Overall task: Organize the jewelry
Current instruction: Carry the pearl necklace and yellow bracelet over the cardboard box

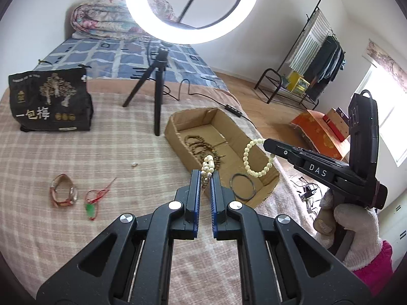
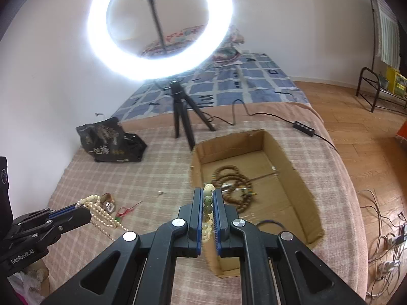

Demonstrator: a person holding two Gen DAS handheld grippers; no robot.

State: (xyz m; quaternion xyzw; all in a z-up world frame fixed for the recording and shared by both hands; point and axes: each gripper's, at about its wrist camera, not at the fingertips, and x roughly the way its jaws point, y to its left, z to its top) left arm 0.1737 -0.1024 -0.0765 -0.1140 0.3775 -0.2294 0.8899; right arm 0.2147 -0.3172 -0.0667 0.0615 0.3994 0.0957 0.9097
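Pinching a strand of small pearls (image 1: 207, 169), the left gripper (image 1: 205, 178) has its jaws pressed in on the beads, just beside the near-left wall of the cardboard box (image 1: 178, 137). The right gripper (image 2: 209, 198) clamps a cream bead bracelet (image 1: 257, 157), whose loop hangs above the box's near end. Inside the box lie coiled brown wooden beads (image 2: 234, 180) and a thin dark bangle (image 1: 243, 186). Left of the box, on the checked blanket (image 1: 101, 152), rest a watch (image 1: 64, 190) and a red-corded green pendant (image 1: 92, 203).
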